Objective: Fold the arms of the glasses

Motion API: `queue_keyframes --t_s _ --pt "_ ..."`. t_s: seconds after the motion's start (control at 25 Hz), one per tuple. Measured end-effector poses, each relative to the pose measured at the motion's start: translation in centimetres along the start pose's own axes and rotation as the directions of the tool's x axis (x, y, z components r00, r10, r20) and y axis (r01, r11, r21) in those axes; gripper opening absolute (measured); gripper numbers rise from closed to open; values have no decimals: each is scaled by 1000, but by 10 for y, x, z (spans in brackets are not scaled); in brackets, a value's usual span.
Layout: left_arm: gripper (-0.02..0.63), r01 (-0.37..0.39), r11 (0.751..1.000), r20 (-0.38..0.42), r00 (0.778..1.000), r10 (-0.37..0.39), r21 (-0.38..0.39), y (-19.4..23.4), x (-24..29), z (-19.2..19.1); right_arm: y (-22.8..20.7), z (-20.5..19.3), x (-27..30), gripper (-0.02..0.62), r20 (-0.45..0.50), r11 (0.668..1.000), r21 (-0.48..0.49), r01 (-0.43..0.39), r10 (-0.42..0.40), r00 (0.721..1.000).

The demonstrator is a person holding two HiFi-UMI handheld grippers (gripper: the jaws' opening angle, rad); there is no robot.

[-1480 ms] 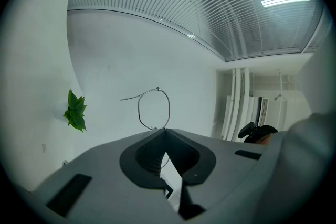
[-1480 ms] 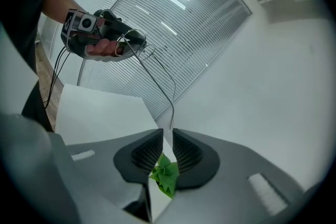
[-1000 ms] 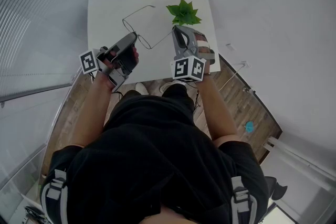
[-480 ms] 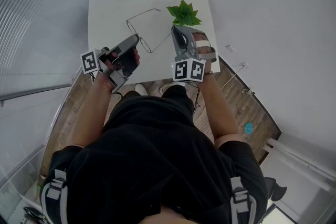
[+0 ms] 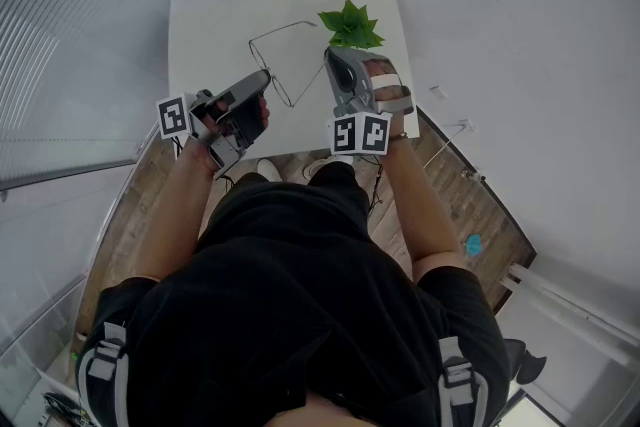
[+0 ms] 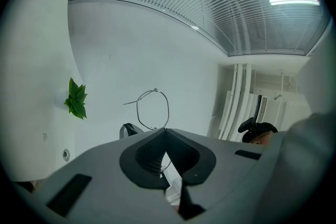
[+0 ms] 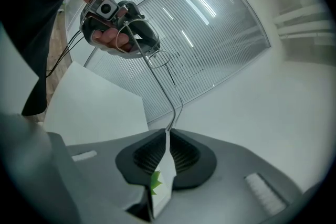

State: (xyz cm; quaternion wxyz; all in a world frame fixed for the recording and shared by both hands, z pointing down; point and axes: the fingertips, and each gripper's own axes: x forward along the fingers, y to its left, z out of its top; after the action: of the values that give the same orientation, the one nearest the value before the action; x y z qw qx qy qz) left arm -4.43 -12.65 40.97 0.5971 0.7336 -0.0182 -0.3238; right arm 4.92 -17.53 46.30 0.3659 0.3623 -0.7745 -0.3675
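The thin metal wire-frame glasses (image 5: 283, 32) hang over the square white table (image 5: 200, 25), toward 12 o'clock in the head view, held between the two grippers.

The left gripper (image 5: 262, 78) reaches the frame from 7 o'clock. In the left gripper view its jaws are pressed together (image 6: 165, 131) on a wire of the glasses (image 6: 168, 107), and one round lens rim stands out beyond the tips at 12 o'clock.

The right gripper (image 5: 330, 57) meets the glasses from their 3 o'clock side. In the right gripper view its jaws are closed (image 7: 168, 132) on the end of one long arm of the glasses (image 7: 164, 86). The arm runs toward 11 o'clock to the left gripper (image 7: 137, 45), which is in the person's hand (image 7: 113, 36).

A small green leafy plant (image 5: 350, 25) sits on the table just at 12 o'clock of the right gripper's tip.

Wooden floor (image 5: 150, 205) shows at 6 o'clock of the table, and slatted grey blinds (image 5: 90, 15) fill the 9 o'clock side.
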Motion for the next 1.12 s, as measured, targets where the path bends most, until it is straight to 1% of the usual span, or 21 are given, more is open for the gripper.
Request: queue_keyframes --t_s 0.28,1.12 --pt "9 -3 1000 -35 999 3 -12 3 3 -6 -1 8 3 34 29 999 -49 -2 4 1000" --pt "9 -11 1000 -91 996 9 -16 6 9 -24 7 26 8 35 71 991 -129 -33 42 997"
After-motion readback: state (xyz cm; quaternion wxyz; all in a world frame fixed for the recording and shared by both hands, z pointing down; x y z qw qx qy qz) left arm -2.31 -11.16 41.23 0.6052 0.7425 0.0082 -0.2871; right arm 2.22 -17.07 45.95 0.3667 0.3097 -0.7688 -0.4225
